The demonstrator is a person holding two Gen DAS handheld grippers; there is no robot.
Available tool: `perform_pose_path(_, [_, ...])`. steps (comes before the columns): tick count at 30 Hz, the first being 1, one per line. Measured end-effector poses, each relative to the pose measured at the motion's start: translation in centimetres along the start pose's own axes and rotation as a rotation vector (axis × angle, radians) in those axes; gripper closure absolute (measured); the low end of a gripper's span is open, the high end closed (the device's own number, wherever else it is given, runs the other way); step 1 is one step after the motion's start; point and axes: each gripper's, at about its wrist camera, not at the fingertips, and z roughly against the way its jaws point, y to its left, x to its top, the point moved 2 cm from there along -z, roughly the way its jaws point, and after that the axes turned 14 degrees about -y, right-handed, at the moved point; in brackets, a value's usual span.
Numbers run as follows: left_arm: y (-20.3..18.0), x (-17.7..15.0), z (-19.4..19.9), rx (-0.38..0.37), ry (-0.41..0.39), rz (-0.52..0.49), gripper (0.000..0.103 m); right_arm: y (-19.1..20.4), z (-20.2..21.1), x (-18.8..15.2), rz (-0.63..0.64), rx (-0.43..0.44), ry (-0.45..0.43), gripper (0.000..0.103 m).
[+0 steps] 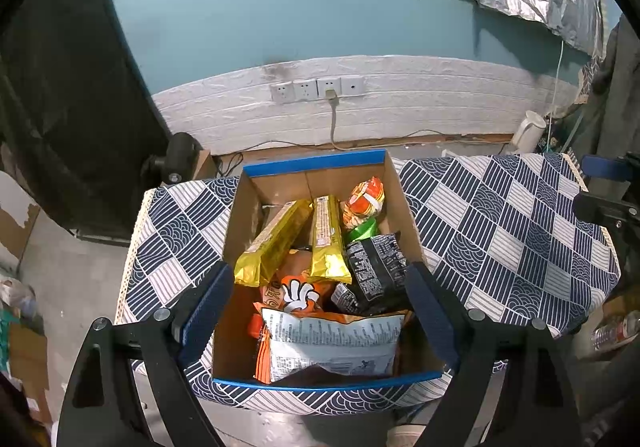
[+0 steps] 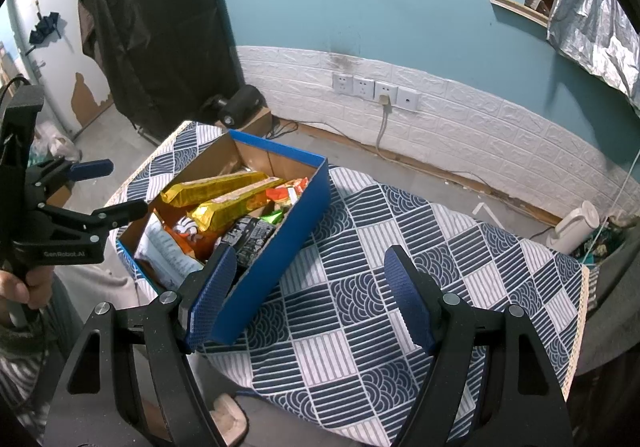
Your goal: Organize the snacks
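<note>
A blue cardboard box (image 1: 316,160) sits on a table with a navy and white patterned cloth (image 1: 500,223). It holds several snack packs: two gold packs (image 1: 326,243), a black pack (image 1: 374,267), an orange pack (image 1: 298,297), a white pack (image 1: 332,343) and an orange-white pack (image 1: 365,199). My left gripper (image 1: 316,311) is open and empty, above the near end of the box. My right gripper (image 2: 310,295) is open and empty, over the cloth just right of the box (image 2: 280,223). The left gripper (image 2: 102,189) also shows in the right wrist view.
A wall with sockets (image 1: 316,89) and a plugged cable stands behind the table. A black-covered cabinet (image 1: 68,107) is at the left. A white kettle (image 1: 528,131) sits on the floor at the right. A plastic bottle (image 1: 616,331) lies beyond the table's right edge.
</note>
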Motion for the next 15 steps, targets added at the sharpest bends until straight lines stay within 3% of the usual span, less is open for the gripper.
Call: perform_pose_path(15, [-0.07, -0.07, -0.08, -0.009, 0.005, 0.001, 0.014, 0.11, 0.01, -0.11, 0.002, 0.0, 0.004, 0.026])
